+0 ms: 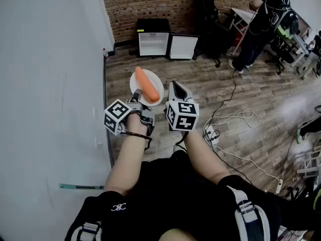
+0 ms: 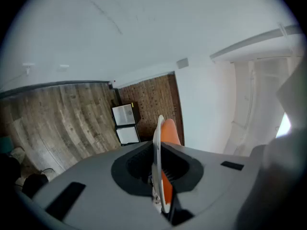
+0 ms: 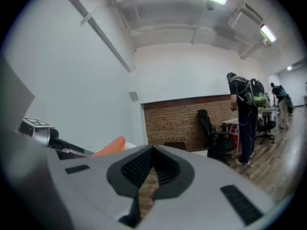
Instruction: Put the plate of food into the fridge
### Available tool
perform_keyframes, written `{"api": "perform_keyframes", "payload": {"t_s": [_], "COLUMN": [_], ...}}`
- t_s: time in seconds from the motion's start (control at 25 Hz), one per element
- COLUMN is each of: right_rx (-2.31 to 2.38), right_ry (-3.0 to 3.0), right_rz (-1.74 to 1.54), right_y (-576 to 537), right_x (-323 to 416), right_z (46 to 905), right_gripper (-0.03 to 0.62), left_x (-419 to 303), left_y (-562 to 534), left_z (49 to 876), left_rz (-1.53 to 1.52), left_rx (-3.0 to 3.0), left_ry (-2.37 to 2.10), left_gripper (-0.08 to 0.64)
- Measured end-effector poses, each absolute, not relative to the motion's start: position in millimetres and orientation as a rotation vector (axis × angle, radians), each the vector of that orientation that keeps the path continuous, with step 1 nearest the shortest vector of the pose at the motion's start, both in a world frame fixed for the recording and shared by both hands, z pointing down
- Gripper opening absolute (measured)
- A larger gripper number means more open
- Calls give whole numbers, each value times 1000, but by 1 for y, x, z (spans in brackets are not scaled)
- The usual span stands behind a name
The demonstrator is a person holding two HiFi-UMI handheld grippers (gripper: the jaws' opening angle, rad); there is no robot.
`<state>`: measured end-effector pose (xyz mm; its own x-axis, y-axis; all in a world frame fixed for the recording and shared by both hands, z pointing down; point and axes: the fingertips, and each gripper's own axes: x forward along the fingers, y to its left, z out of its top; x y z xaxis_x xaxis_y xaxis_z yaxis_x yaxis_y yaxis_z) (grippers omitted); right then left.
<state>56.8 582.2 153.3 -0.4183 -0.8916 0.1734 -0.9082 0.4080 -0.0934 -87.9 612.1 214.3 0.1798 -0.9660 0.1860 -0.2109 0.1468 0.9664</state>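
Observation:
A white plate [image 1: 156, 80] carrying an orange carrot [image 1: 146, 84] is held in the air over the wooden floor. My left gripper [image 1: 135, 98] is shut on the plate's near rim; in the left gripper view the plate [image 2: 158, 143] stands edge-on between the jaws with the carrot [image 2: 170, 132] behind it. My right gripper [image 1: 176, 90] hovers just right of the plate, shut and holding nothing; the right gripper view catches the carrot [image 3: 109, 146] at its left. The small fridge [image 1: 153, 37] stands by the brick wall ahead, its door [image 1: 182, 46] swung open.
A white wall [image 1: 50, 84] runs along my left. Cables and a power strip [image 1: 211, 133] lie on the floor to my right. A person [image 1: 263, 21] stands by a desk at the back right, next to a dark office chair [image 1: 208, 14].

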Motion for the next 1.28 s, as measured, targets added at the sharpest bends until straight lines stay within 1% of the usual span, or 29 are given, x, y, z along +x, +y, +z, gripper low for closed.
{"api": "perform_keyframes", "payload": {"t_s": [0.32, 0.8, 1.04, 1.28], "right_rx": [1654, 1657, 1658, 1657], "right_ry": [-2556, -2529, -2526, -2530], "right_rz": [281, 309, 367, 371], "right_y": [585, 579, 555, 502], "right_x": [66, 84, 108, 139], "right_z": [159, 166, 172, 170], "right_gripper": [14, 14, 14, 14], "left_x": [-84, -60, -33, 1], "left_y": [615, 604, 576, 523], "left_z": [222, 228, 239, 234], "left_rz": [-827, -794, -759, -733], "left_rx": [1284, 1275, 1263, 1276], "left_ry": [-1285, -1246, -1227, -1221], "left_gripper": [28, 29, 32, 32]}}
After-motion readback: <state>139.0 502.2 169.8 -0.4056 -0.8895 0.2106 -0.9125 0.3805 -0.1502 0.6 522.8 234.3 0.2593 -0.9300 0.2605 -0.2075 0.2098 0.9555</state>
